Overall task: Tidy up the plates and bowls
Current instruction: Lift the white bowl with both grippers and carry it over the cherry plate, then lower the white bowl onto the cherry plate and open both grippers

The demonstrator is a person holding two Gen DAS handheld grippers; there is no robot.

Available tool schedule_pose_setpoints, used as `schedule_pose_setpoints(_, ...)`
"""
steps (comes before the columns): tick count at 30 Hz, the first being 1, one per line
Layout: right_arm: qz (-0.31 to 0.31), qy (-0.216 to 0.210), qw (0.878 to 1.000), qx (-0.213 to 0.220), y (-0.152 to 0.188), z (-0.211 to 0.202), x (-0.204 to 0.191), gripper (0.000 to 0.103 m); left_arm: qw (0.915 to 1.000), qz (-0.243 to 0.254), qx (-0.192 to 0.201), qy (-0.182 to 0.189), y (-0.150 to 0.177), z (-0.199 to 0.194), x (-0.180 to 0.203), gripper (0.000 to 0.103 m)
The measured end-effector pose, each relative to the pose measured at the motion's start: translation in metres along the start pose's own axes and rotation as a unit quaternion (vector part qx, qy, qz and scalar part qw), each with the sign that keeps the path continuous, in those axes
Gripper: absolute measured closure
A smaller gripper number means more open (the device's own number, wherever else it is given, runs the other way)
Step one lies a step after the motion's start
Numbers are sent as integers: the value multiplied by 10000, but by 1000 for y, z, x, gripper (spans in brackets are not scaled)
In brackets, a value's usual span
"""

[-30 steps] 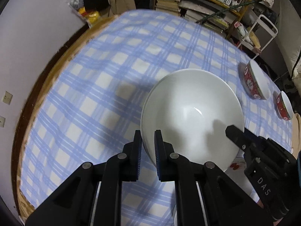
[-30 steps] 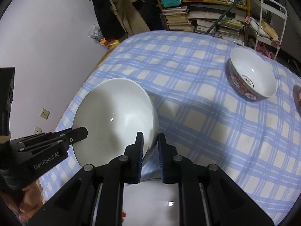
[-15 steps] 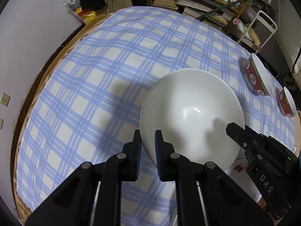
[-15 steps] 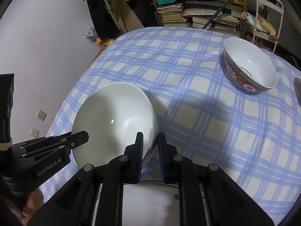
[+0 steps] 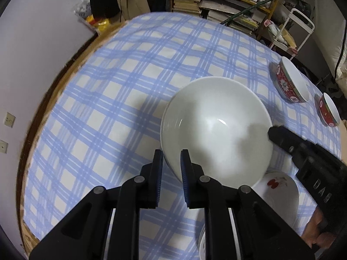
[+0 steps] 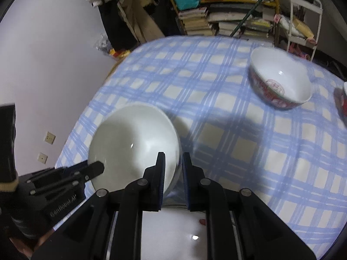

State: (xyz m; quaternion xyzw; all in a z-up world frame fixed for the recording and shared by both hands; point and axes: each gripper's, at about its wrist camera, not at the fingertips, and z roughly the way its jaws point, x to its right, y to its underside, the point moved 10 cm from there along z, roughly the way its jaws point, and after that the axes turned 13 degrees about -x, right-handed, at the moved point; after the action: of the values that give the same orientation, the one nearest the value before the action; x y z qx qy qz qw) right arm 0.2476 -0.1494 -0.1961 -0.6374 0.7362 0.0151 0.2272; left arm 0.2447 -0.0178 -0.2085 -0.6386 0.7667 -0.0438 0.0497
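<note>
Left wrist view: a large plain white ceramic bowl (image 5: pixel 216 127) was held above a round table under a blue-and-white checked cloth (image 5: pixel 121 99), its mouth facing up and tipped slightly toward the camera. The left gripper (image 5: pixel 171 166) reached forward and pinched the bowl's near-left rim, one black finger (image 5: pixel 157 173) outside the wall and the other inside. The right gripper (image 5: pixel 271 132) came in from the lower right, level with the opposite rim; its tip was over the rim, though whether it gripped could not be told from this side. Beneath the bowl's near edge lay a white plate with a red floral mark (image 5: pixel 279 192). Two red-patterned bowls with white insides, one larger (image 5: pixel 290 82) and one smaller (image 5: pixel 328 110), stood well apart at the table's far right.

Right wrist view: the same white bowl (image 6: pixel 134 143) sat at lower left, mouth upward. The right gripper (image 6: pixel 173 169) clamped its near-right rim, fingers straddling the wall. The left gripper (image 6: pixel 95 170) entered low from the left, its tip at the opposite rim. The white plate (image 6: pixel 173 227) lay directly below the fingers. The larger red-patterned bowl (image 6: pixel 282 80) stood upright at upper right, with a bookshelf of stacked books (image 6: pixel 227 19) beyond the table.
</note>
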Motion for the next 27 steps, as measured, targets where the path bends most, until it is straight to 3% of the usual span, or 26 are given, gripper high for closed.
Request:
schedule_pose_setpoints(13, 10, 473, 9963, 718, -12, -85, 13, 86, 9945, 322, 877, -480, 3, -90, 14, 76)
schedule_pose_setpoints(15, 1, 558, 9950, 829, -14, -100, 14, 80, 9929, 379, 1006, -518, 2, -104, 18, 74)
schedule_pose_setpoints(17, 30, 605, 9933, 988, -16, -117, 16, 68, 9904, 458, 1161, -591, -1, -120, 23, 70)
schedule_pose_setpoints(21, 68, 713, 9896, 1247, -21, -145, 23, 58, 9857, 539, 1481, -601, -7, -149, 39, 58)
schedule_pose_setpoints(22, 106, 729, 9892, 1270, -21, -149, 26, 46, 9845, 555, 1548, -608, -8, -155, 43, 56)
schedule_pose_setpoints(24, 220, 770, 9878, 1339, -23, -159, 35, 30, 9824, 593, 1660, -625, -10, -164, 51, 50)
schedule_pose_setpoints(27, 369, 866, 9852, 1436, -28, -173, 52, 18, 9797, 630, 1808, -596, -14, -174, 64, 31)
